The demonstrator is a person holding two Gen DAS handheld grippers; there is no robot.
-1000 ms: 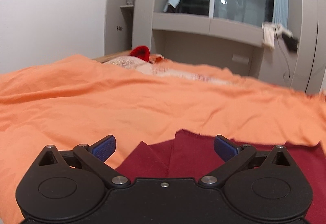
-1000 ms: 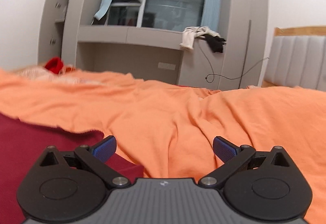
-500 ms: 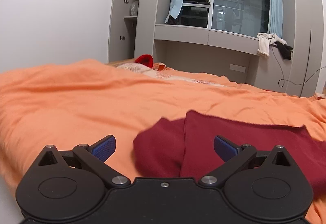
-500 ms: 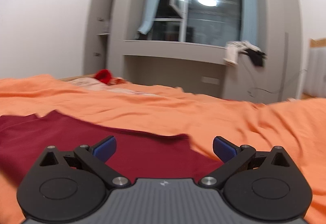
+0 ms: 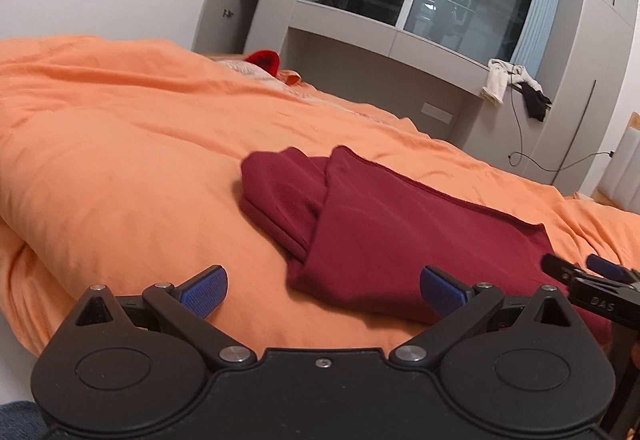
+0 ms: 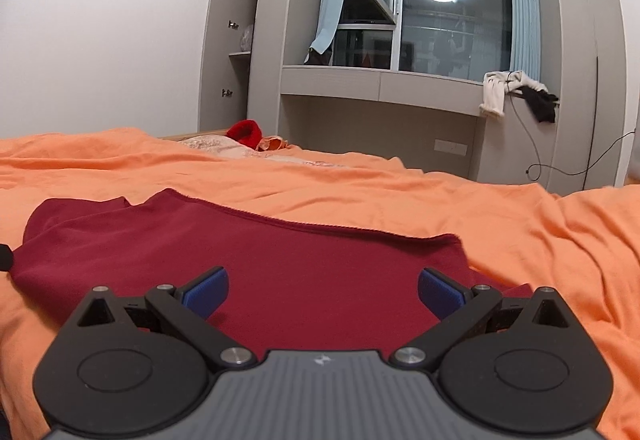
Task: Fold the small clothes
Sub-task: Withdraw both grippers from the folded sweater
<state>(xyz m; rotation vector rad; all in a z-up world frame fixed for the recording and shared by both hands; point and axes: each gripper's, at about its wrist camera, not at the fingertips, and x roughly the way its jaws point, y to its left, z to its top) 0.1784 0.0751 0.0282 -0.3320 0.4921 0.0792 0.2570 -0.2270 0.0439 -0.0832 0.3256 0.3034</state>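
Observation:
A dark red garment (image 5: pixel 384 232) lies folded on the orange bedcover (image 5: pixel 120 167), with a sleeve tucked under at its left end. My left gripper (image 5: pixel 323 290) is open and empty, just short of the garment's near left corner. My right gripper (image 6: pixel 323 290) is open and empty, above the garment's (image 6: pixel 256 256) near edge. The right gripper's tip also shows at the right edge of the left wrist view (image 5: pixel 588 280).
The orange bedcover (image 6: pixel 520 224) is wrinkled to the right. A red item (image 6: pixel 244 131) and patterned cloth lie at the far side of the bed. Grey cabinets and a window (image 6: pixel 452 15) stand behind, with clothes (image 6: pixel 516 91) hanging on the ledge.
Both grippers have pulled back from the garment and tilted; the garment now lies further ahead and more fully in view. Both stayed open.

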